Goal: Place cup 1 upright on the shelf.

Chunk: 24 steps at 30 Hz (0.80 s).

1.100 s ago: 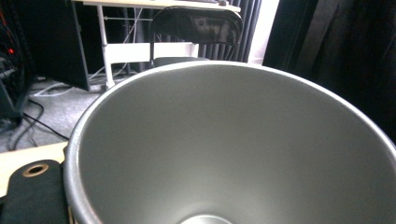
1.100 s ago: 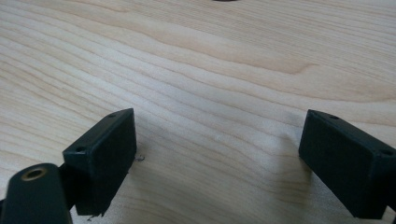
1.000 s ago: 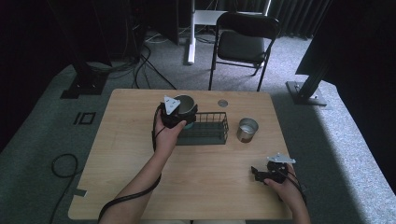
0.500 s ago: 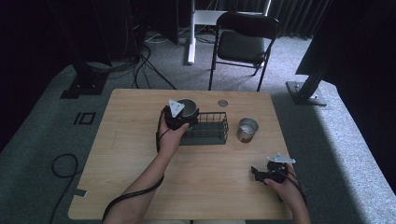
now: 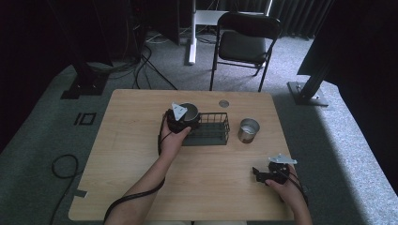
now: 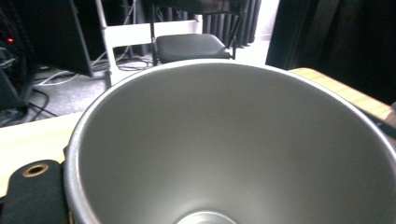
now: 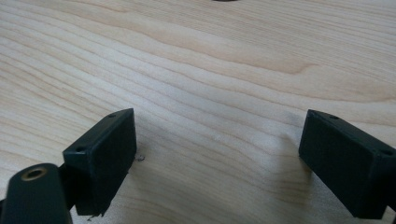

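The fingers of the left gripper (image 5: 187, 117) are closed on a grey metal cup (image 5: 188, 111), which is held at the left end of a black wire basket (image 5: 217, 134) near the middle of the desk (image 5: 126, 154); whether the cup hangs above the basket or rests on it cannot be told. In the left gripper view the open mouth of the cup (image 6: 233, 144) is seen from close up, with its bottom just visible at the lower edge, and one black finger (image 6: 30, 193) is seen against its outer wall at the lower left. The right gripper (image 5: 259, 174) is held low over the desk at the near right corner, well apart from the basket, and its fingers (image 7: 105, 154) are spread wide with nothing between them, bare wood grain (image 7: 219, 93) being seen beneath. A second, shiny metal cup (image 5: 248, 130) stands upright just to the right of the basket. A small round disc (image 5: 224, 103) is set in the desk behind the basket. A black folding chair (image 5: 244, 44) stands on the grey carpet beyond the far edge.
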Motion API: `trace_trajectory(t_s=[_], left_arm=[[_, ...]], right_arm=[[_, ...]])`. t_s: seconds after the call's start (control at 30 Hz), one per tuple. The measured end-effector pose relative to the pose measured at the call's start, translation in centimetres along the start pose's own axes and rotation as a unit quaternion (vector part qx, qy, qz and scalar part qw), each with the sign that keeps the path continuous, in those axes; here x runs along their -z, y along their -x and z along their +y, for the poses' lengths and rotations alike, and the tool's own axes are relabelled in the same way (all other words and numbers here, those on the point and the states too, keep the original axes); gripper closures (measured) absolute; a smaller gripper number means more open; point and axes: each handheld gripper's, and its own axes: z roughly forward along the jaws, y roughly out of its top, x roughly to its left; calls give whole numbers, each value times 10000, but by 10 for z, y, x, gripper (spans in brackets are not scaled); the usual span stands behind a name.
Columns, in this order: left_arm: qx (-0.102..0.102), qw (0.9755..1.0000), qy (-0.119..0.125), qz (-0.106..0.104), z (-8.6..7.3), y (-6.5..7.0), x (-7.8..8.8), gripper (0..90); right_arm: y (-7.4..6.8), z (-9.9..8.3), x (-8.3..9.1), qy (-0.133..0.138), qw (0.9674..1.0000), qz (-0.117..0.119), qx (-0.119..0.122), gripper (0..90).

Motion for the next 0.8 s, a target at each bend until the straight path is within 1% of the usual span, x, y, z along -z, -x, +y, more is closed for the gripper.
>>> trace_trajectory(t_s=[0.03, 0.13, 0.17, 0.3, 0.37, 0.43, 0.47, 0.53, 0.6, 0.67, 0.7, 0.8], left_arm=[[-4, 10000, 40, 17, -1, 0, 0, 136], [-105, 9999, 24, 20, -2, 1, 1, 136], [-84, 10000, 11, 23, -1, 1, 2, 135], [-57, 9998, -191, -42, 2, 0, 2, 130], [-109, 9995, -294, -57, 4, 0, 3, 104], [-205, 9992, -343, -82, 5, 0, 5, 101], [-257, 9990, -366, -47, 6, 1, 6, 88], [-186, 9991, -373, -111, 7, 2, 8, 87], [-209, 9989, -414, -59, 8, 2, 10, 86], [-266, 9986, -438, -111, 7, 2, 12, 78], [-302, 9984, -444, -184, 7, 2, 13, 40], [-343, 9981, -439, -261, 6, 2, 17, 33]], right_arm=[[0, 0, 0, -1, 10000, 0, 2, 109], [0, 0, 0, 0, 10000, 1, 1, 109], [0, 0, 0, -1, 10000, 0, 3, 109], [0, 0, 0, 1, 10000, 0, 1, 109], [0, 0, 0, 1, 10000, 0, 2, 109], [0, 0, 0, 1, 10000, 0, 2, 109], [0, 0, 0, 1, 10000, -1, 5, 109], [0, 0, 0, 1, 10000, 0, 4, 109], [0, 0, 0, 1, 10000, 0, 5, 109], [0, 0, 0, 1, 10000, -1, 5, 109], [0, 0, 0, 2, 10000, 0, 6, 109], [0, 0, 0, 1, 10000, -1, 5, 109]])
